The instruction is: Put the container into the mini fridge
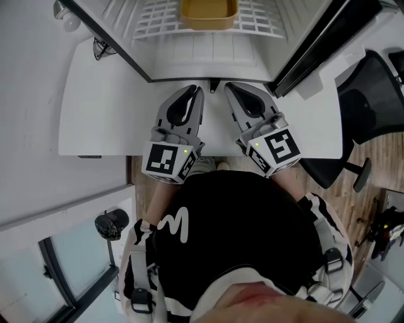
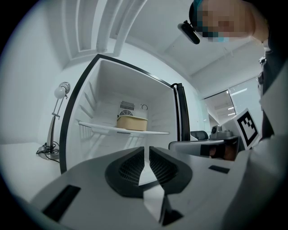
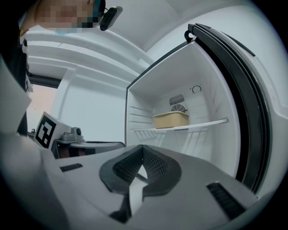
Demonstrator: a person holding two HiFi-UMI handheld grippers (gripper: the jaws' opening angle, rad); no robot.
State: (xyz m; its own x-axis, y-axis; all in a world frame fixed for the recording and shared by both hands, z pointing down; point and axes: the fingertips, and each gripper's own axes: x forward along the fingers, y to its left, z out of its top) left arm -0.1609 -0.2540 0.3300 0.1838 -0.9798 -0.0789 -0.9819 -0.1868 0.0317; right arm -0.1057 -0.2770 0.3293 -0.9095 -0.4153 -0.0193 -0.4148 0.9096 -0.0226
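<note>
Head view: the left gripper (image 1: pixel 199 89) and right gripper (image 1: pixel 228 86) lie side by side on the white table (image 1: pixel 88 94), tips toward the open mini fridge (image 1: pixel 214 53). Both have their jaws pressed together and are empty. The tan container (image 1: pixel 209 14) sits on the wire shelf (image 1: pixel 158 19) inside, ahead of both grippers and well apart from them.

Left gripper view: the jaws meet at the tips with nothing between them. The container (image 2: pixel 132 123) stands on the shelf ahead and above the jaws. A desk lamp (image 2: pixel 56 121) stands off to the left.

Right gripper view: the jaws are closed on nothing. The container (image 3: pixel 171 120) rests on the shelf ahead, slightly right of the jaws.
</note>
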